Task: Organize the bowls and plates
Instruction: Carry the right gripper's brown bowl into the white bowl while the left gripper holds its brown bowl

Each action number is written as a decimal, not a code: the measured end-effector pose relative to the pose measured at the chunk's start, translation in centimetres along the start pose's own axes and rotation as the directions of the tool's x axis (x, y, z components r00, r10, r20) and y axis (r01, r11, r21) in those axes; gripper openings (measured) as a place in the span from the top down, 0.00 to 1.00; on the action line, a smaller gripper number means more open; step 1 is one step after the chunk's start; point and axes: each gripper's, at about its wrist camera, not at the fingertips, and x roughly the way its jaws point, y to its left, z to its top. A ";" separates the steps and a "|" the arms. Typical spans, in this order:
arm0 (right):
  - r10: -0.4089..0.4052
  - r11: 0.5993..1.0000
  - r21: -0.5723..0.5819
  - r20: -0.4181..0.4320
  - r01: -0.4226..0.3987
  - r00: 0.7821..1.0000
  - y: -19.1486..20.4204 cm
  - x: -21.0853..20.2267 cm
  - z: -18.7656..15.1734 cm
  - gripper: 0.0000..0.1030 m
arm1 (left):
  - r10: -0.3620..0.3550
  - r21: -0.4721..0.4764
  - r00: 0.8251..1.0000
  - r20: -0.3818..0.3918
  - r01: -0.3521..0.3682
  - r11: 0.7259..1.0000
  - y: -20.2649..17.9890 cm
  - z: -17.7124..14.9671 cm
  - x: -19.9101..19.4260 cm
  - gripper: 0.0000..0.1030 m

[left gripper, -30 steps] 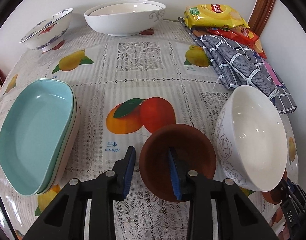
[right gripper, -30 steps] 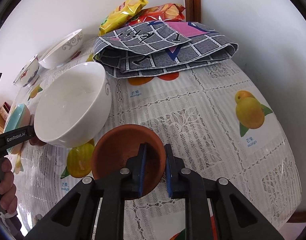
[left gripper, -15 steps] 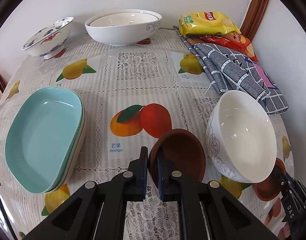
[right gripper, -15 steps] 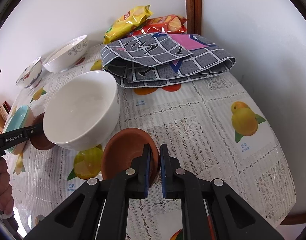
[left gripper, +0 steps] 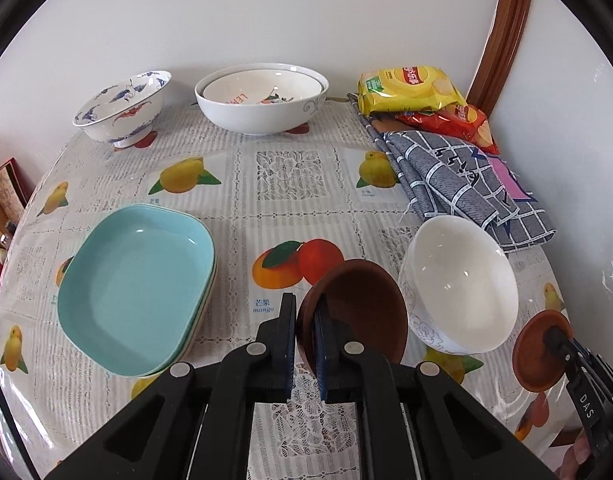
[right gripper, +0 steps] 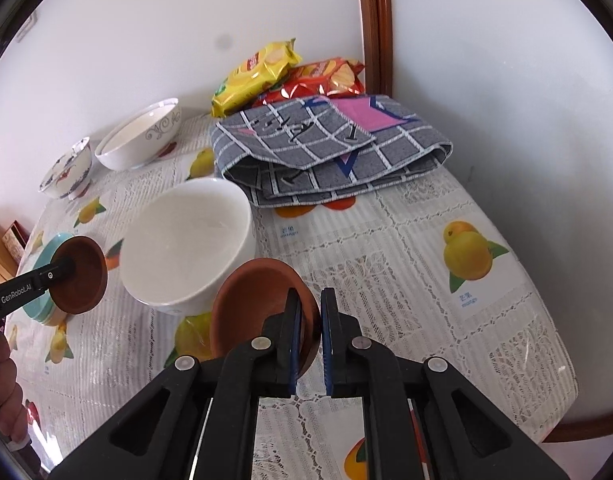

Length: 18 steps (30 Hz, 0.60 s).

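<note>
Two small brown saucers are lifted off the table, each pinched by its rim: one (left gripper: 358,312) in the left gripper (left gripper: 305,344), the other (right gripper: 262,304) in the right gripper (right gripper: 308,336). The white bowl (left gripper: 460,284) sits on the table between them. Such a thin rim hold could slip, and either tilted saucer might knock the bowl or drop on the tablecloth (left gripper: 290,176)

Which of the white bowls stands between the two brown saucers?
The plain white bowl with the faint flower outline, near the checked cloth; the other white bowls stand stacked far off by the wall.
</note>
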 end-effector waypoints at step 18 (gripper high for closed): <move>0.019 1.000 -0.012 0.081 -0.018 0.997 3.0 -3.8 3.0 0.91 | -0.010 -0.023 0.994 0.113 0.012 1.000 2.1 2.1 -5.1 0.92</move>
